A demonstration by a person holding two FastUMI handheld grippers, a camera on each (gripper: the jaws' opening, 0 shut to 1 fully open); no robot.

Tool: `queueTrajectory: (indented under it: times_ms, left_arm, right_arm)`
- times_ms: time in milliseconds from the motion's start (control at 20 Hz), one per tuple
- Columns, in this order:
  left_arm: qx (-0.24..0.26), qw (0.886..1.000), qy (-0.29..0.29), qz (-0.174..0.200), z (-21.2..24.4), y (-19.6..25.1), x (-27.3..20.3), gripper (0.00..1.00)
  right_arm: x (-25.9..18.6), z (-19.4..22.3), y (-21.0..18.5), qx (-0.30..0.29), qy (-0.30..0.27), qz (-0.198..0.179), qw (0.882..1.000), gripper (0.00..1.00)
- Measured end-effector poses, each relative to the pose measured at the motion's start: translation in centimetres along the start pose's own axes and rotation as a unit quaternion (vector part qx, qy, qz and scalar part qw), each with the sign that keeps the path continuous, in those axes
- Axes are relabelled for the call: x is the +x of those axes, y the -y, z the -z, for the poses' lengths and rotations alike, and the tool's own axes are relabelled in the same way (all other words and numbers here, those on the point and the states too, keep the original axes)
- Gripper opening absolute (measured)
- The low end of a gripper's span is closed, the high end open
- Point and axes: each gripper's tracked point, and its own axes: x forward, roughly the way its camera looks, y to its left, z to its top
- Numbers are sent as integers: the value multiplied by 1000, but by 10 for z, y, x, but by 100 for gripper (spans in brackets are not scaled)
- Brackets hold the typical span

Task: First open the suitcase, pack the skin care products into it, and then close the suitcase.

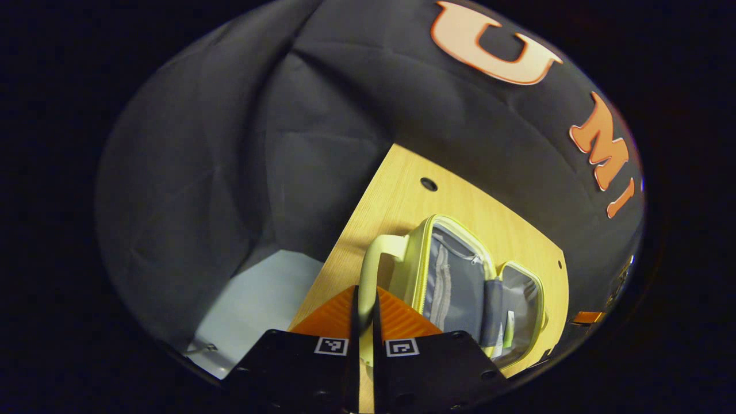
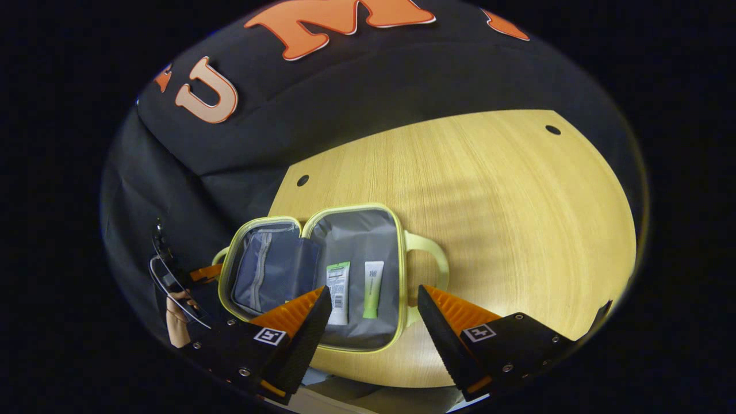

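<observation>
Currently the packing step looks done and closing is in hand. Suitcase (image 2: 322, 276) lies open flat on the wooden table (image 2: 489, 218), both halves lined grey, one handle on each outer side.

Count: one suitcase, two tubes, two grippers, two handles. In the right gripper view the right half holds a white tube (image 2: 338, 292) and, just beside it on its right, a green tube (image 2: 372, 287); they lie side by side, apart from each other. Left half has a zip pocket, nothing loose seen in it.

Left gripper (image 1: 366, 322): fingers pressed together, pinching the pale handle (image 1: 376, 259) of one half, seen in the left gripper view; the suitcase (image 1: 477, 282) there appears sideways, with a tube just visible in the half farther from the gripper.

Right gripper (image 2: 374, 313): fingers spread wide, holding nothing, hovering at the near edge of the right half, close to that side's handle (image 2: 428, 261).

Next move, as I judge it: the left gripper lifts its handle and swings that half over onto the tube half, the right gripper steadying the other side. Risk: the tubes slide toward the rim and foul the closure.
</observation>
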Motion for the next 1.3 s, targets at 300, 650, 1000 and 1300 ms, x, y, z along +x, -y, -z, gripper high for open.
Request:
queueTrajectory:
  times_ms: [300, 650, 1000, 1300]
  left_arm:
    - [92, 994, 53, -26, -35, 102, -84, 9]
    - [169, 982, 68, -49, -11, 235, -140, 9]
    - [253, 965, 61, -28, 31, 360, -116, 10]
    - [278, 960, 25, 36, 102, 451, -70, 10]
  right_arm:
    - [-45, -57, 51, -57, 83, 14, 995, 96]
    - [-101, -86, 121, -71, 122, 3, 990, 96]
    - [-136, -95, 182, -69, 135, 10, 988, 95]
    - [-146, -90, 211, -77, 136, 30, 987, 96]
